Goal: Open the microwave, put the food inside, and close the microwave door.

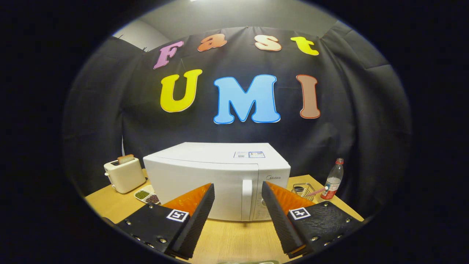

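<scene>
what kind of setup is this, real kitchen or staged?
Looks staged: a booth made up as a kitchen counter. A closed microwave, a toaster and a water bottle stand on a wooden table with black cloth hung behind. The tool is open, just short of the microwave's door.

I couldn't see inside the shut white box microwave [216, 176]; open gripper [238, 190] hid its lower front; small divided dish [146, 194] contents unreadable.

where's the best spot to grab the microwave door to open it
Probably the upright handle at the door's right edge, beside the control panel. It is a narrow vertical bar standing off the microwave front, so come straight in from the front, one finger on each side. The tool is open, the handle just ahead between its fingers.
</scene>
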The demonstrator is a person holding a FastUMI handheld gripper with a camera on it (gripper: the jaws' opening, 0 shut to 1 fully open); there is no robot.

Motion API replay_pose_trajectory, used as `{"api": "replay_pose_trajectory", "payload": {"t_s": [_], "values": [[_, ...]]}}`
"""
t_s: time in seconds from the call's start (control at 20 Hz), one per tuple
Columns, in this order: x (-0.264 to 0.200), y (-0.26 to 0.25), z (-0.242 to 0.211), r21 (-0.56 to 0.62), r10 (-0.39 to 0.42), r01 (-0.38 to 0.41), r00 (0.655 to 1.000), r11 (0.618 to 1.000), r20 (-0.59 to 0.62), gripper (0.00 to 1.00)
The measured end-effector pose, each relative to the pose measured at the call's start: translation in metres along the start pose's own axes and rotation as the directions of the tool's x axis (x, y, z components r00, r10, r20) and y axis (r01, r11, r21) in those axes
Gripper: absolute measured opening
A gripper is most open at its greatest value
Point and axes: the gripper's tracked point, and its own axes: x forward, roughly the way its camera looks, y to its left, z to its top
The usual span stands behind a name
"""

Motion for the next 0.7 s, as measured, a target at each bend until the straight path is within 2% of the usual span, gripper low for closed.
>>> {"api": "replay_pose_trajectory", "payload": {"t_s": [0.35, 0.45, 0.65, 0.7], "values": [[0.068, -0.008, -0.046, -0.024, -0.011, 0.011, 1.0, 1.0, -0.018, 0.84], [0.082, -0.016, -0.06, -0.045, -0.042, 0.041, 0.999, 0.998, -0.029, 0.76], [0.096, -0.026, -0.079, -0.038, -0.08, 0.077, 0.994, 0.996, -0.072, 0.71], [0.096, -0.024, -0.078, -0.022, -0.067, 0.066, 0.995, 0.998, -0.072, 0.71]]}}
